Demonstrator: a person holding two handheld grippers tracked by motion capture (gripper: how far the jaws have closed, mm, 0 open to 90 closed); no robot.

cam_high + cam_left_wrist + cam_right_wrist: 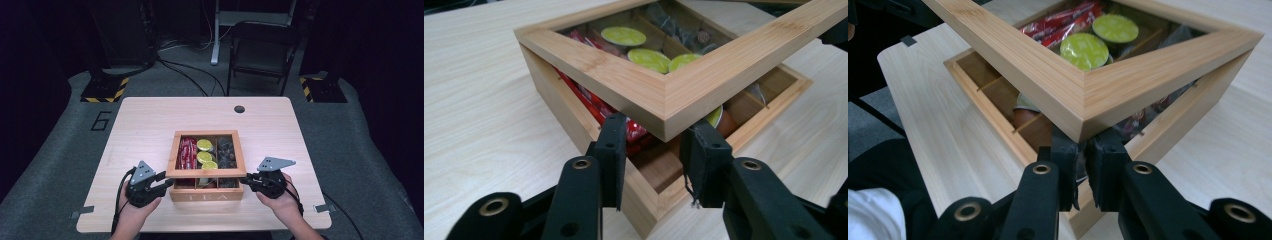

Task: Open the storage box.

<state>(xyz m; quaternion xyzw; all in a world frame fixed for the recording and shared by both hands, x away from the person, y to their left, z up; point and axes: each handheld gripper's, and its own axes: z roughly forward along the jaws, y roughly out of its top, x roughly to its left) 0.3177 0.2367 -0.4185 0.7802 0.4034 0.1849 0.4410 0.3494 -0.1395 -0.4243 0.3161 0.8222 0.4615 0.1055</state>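
Note:
A wooden tea box (206, 196) stands at the table's near middle. Its window-framed lid (171, 155) is tilted up at the front. Inside lie red packets (187, 152), green-topped capsules (204, 145) and dark items (226, 151). My left gripper (167, 181) is at the lid's front left corner. Its jaws stand apart under that corner (666, 117), and the lid seems to rest on the fingertips (614, 130). My right gripper (246, 181) is at the front right corner. Its jaws are almost together just beneath the lid's corner (1083, 112).
The light wooden table (140, 125) has a cable hole (239, 109) at the back. A folding chair (262, 50) stands beyond it, and striped stand bases (105, 90) sit on the floor. The table's near edge is close behind both hands.

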